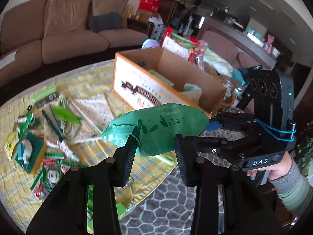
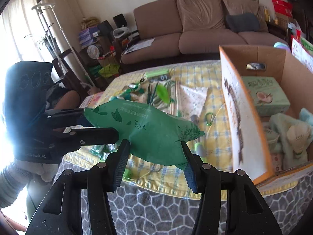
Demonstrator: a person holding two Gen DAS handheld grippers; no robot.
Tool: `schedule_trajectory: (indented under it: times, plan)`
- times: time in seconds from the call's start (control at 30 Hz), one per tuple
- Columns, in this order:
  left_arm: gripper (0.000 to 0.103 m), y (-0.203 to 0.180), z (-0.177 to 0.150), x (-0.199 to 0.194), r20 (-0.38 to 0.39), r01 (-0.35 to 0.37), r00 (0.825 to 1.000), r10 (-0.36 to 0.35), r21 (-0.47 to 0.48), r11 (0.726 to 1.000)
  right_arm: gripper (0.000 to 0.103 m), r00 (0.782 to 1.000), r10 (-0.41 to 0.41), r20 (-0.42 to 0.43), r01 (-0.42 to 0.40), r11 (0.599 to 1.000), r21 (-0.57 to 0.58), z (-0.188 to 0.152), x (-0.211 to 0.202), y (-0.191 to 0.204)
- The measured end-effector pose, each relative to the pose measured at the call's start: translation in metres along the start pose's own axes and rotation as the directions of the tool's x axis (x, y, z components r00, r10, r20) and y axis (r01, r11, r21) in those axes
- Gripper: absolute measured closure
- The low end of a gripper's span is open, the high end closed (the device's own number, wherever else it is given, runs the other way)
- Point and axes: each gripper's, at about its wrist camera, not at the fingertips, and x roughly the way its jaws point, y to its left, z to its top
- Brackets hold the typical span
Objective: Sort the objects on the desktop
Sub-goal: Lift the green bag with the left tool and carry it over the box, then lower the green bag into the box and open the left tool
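Note:
A green soft packet hangs in the air between both grippers, above the table's near edge; it also shows in the right wrist view. My left gripper is shut on one end of it, and shows from the side in the right wrist view. My right gripper is shut on the other end, and shows from the side in the left wrist view. An open cardboard box stands to the right and holds a pale green carton and soft pale items.
A yellow checked cloth covers the table, strewn with several small green items, pens and a green tape holder. A grey patterned cover lies at the near edge. A brown sofa stands behind.

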Motion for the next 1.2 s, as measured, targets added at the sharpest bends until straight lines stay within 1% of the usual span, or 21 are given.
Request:
schedule_trajectory:
  times: [0.1,0.17,0.23,0.33,0.4,0.5,0.57,0.67,0.8,0.83,0.9,0.97,1.03,1.07,1.1,1.13,1.17,1.2]
  plan:
    - [0.067,-0.024,0.05,0.007,0.024,0.018,1.0,-0.019,0.036,0.999,0.05,0.999,-0.012,0.041,0.011,1.0,0.022,0.022,-0.035,-0.015]
    - [0.065,-0.041,0.085,0.022,0.028,0.038,0.999,-0.039,0.055,0.998,0.05,0.998,-0.033,0.056,0.03,0.999,0.044,0.036,-0.052,-0.033]
    - [0.065,-0.055,0.118,0.044,0.016,0.058,0.998,-0.06,0.063,0.996,0.05,0.996,-0.057,0.067,0.052,0.996,0.072,0.048,-0.066,-0.054]
    - [0.065,-0.072,0.163,0.087,-0.007,0.092,0.996,-0.092,0.062,0.994,0.05,0.993,-0.072,0.093,0.056,0.985,0.163,0.065,-0.086,-0.101]
    - [0.065,-0.08,0.188,0.12,-0.025,0.12,0.993,-0.119,0.045,0.992,0.05,0.99,-0.084,0.114,0.057,0.973,0.223,0.074,-0.097,-0.136]
    - [0.065,-0.088,0.22,0.172,-0.052,0.137,0.989,-0.136,0.024,0.99,0.049,0.986,-0.12,0.119,0.082,0.956,0.282,0.089,-0.104,-0.186]
    - [0.065,-0.093,0.236,0.208,-0.068,0.139,0.988,-0.137,0.018,0.99,0.049,0.983,-0.145,0.109,0.106,0.945,0.308,0.095,-0.103,-0.215]
    - [0.065,-0.091,0.25,0.26,-0.098,0.145,0.985,-0.144,0.0,0.989,0.05,0.979,-0.18,0.095,0.139,0.931,0.338,0.102,-0.096,-0.257]
    - [0.065,-0.086,0.262,0.321,-0.125,0.146,0.981,-0.149,-0.027,0.989,0.05,0.977,-0.208,0.054,0.175,0.914,0.366,0.101,-0.083,-0.299]
    - [0.065,-0.084,0.265,0.335,-0.136,0.139,0.98,-0.142,-0.031,0.99,0.05,0.976,-0.215,0.038,0.186,0.91,0.371,0.1,-0.079,-0.306]
    - [0.065,-0.078,0.266,0.36,-0.152,0.128,0.979,-0.133,-0.04,0.991,0.05,0.98,-0.201,-0.001,0.187,0.907,0.378,0.099,-0.067,-0.316]
    - [0.064,-0.071,0.269,0.381,-0.16,0.114,0.98,-0.12,-0.051,0.992,0.05,0.975,-0.218,-0.049,0.222,0.917,0.333,0.105,-0.053,-0.315]
    - [0.061,-0.065,0.268,0.4,-0.177,0.084,0.98,-0.093,-0.056,0.995,0.05,0.96,-0.258,-0.108,0.278,0.922,0.271,0.111,-0.034,-0.309]
    - [0.054,-0.061,0.268,0.406,-0.178,0.083,0.98,-0.093,-0.067,0.994,0.051,0.949,-0.279,-0.146,0.308,0.921,0.239,0.114,-0.021,-0.307]
    - [0.047,-0.058,0.269,0.411,-0.18,0.079,0.979,-0.092,-0.08,0.994,0.054,0.935,-0.296,-0.193,0.334,0.92,0.206,0.116,-0.007,-0.305]
    - [0.045,-0.054,0.269,0.413,-0.183,0.072,0.979,-0.087,-0.089,0.993,0.054,0.918,-0.319,-0.236,0.363,0.916,0.171,0.116,0.007,-0.304]
    - [0.04,-0.052,0.269,0.413,-0.186,0.062,0.979,-0.078,-0.087,0.994,0.057,0.901,-0.333,-0.277,0.383,0.911,0.15,0.117,0.018,-0.304]
    - [0.04,-0.052,0.27,0.413,-0.19,0.054,0.979,-0.07,-0.084,0.995,0.058,0.897,-0.328,-0.297,0.383,0.911,0.152,0.116,0.024,-0.306]
